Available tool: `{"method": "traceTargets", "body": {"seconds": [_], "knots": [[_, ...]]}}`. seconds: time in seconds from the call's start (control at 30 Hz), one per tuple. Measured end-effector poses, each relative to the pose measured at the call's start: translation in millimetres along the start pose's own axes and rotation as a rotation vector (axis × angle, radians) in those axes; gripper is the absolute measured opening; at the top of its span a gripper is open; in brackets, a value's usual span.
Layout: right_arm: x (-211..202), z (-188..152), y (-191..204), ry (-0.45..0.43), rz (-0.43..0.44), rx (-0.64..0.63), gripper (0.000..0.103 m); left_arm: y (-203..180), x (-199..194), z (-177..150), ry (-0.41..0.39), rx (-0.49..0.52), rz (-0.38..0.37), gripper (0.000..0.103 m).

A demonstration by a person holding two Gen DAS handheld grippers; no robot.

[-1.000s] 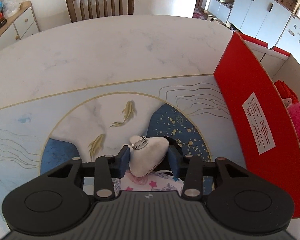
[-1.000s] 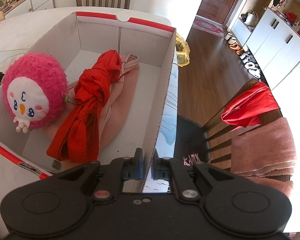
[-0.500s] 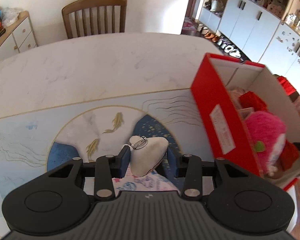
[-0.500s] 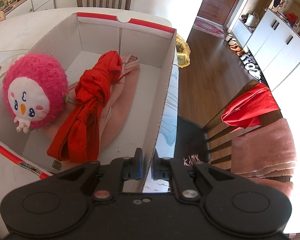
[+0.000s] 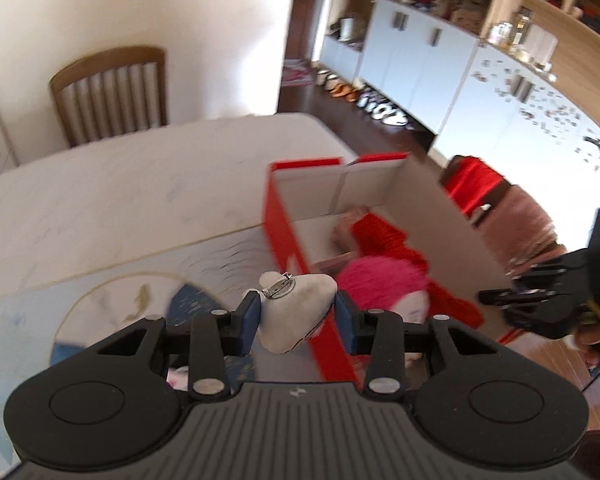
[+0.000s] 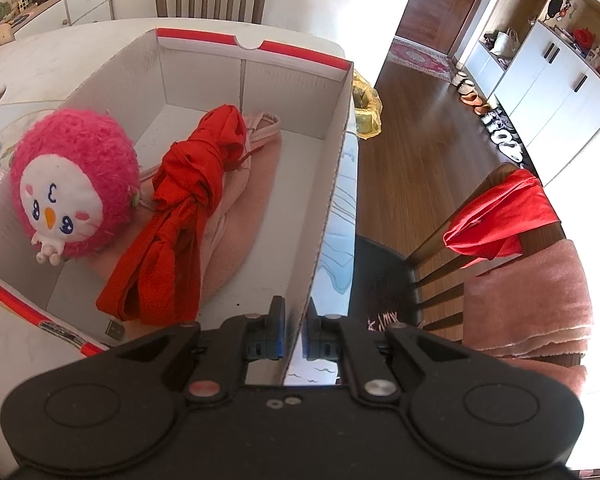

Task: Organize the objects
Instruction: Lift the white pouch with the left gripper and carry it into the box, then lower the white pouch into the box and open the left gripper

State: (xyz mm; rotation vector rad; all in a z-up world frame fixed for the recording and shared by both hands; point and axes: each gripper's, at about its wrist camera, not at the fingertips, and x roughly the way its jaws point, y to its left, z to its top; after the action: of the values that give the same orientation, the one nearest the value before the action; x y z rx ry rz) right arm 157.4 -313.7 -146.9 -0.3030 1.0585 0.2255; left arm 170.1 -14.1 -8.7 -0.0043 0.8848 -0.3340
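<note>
Left hand-held gripper grips a white heart-shaped brooch beside the red box; right hand-held gripper clamps the box's wall.

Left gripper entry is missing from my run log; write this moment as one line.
left gripper: shut on white plush, above mat | right gripper: shut on box wall | box: pink toy, red cloth

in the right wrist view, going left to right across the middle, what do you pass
pink fluffy round plush toy with a white face → knotted red cloth bundle → right side wall of the red-rimmed cardboard box → dark wooden floor → red cloth draped over the wooden chair back
</note>
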Motion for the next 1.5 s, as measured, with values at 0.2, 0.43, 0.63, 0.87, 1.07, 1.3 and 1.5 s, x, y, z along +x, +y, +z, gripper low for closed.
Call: {"method": "traceTargets", "body": {"seconds": [0.2, 0.43, 0.63, 0.87, 1.07, 1.3, 1.5], "knots": [[-1, -1, -1, -0.005, 0.005, -0.005, 0.007, -33, 2, 17, -0.031, 0.059, -0.041, 0.039], [-3, -2, -2, -0.01, 0.011, -0.011, 0.007, -67, 18, 33, -0.04, 0.115, -0.059, 0.039], [-3, -3, -2, -0.015, 0.016, -0.022, 0.007, -89, 43, 43, -0.031, 0.146, -0.027, 0.039], [-3, -4, -4, -0.021, 0.029, -0.035, 0.007, -101, 80, 49, 0.012, 0.167, 0.023, 0.039], [-3, -6, -6, -0.027, 0.045, -0.045, 0.007, -102, 110, 49, 0.073, 0.171, 0.076, 0.039], [-3, -7, -7, -0.034, 0.057, -0.058, 0.008, -99, 136, 49, 0.127, 0.168, 0.123, 0.039], [-3, -7, -9, -0.04, 0.073, -0.048, 0.008, -98, 151, 46, 0.162, 0.169, 0.148, 0.039]]}}
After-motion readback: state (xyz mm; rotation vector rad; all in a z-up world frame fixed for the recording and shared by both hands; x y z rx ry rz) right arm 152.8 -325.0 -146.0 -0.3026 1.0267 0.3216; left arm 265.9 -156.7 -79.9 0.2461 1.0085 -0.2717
